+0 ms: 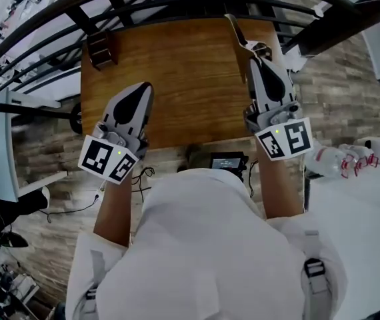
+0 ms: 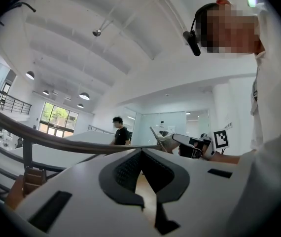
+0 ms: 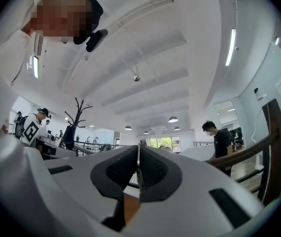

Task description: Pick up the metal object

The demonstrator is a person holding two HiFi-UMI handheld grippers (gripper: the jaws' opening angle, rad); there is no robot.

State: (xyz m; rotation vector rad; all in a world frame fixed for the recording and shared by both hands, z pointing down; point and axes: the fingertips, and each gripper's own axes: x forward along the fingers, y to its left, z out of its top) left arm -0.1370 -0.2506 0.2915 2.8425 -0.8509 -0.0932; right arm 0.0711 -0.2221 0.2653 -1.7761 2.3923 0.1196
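The metal object is a thin, flat silvery strip. My right gripper is shut on its lower end and holds it up over the back right of the wooden table. In the right gripper view the metal object shows edge-on, pinched between the dark pads. The left gripper view catches the metal object sticking up from the right gripper. My left gripper hovers over the table's front left, its jaws together with nothing between them, as the left gripper shows in its own view.
A small brown wooden block sits at the table's back left corner. A dark curved railing runs behind the table. A small black device lies at the front edge. Plastic bottles lie on a white surface at right.
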